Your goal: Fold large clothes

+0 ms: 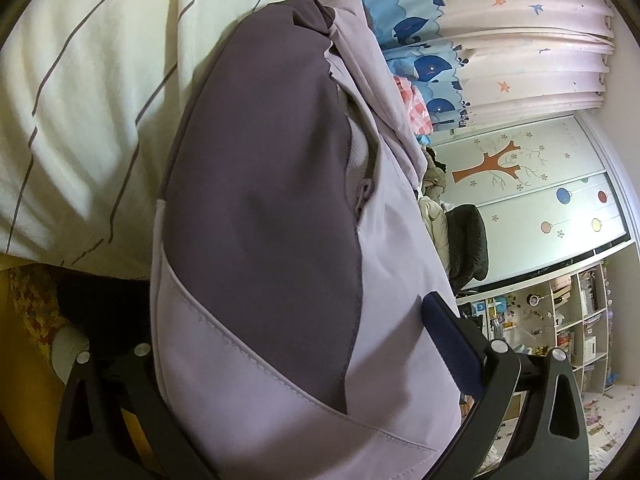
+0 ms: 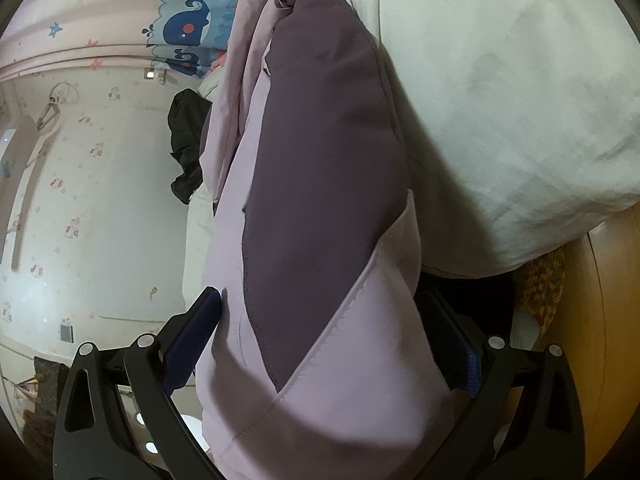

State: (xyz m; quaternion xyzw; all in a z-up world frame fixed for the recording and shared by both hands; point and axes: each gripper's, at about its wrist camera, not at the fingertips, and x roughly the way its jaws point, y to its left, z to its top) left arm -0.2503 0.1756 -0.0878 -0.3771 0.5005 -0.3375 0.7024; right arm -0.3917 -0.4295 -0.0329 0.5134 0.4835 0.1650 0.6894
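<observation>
Lilac-and-plum jacket lifted mid-fold

Jacket (image 1: 272,216) hangs beside the white duvet (image 1: 80,100), clamped between left tongs (image 1: 296,364) and right tongs (image 2: 328,344). Likely carrying a fold over; next, lay it flat on the duvet, edges aligned

We see a cream striped duvet (image 1: 80,100), a whale-print curtain (image 1: 420,40), a wardrobe door (image 1: 540,200) with a tree decal, cluttered shelves (image 1: 568,320), and floral wallpaper (image 2: 80,200).
</observation>
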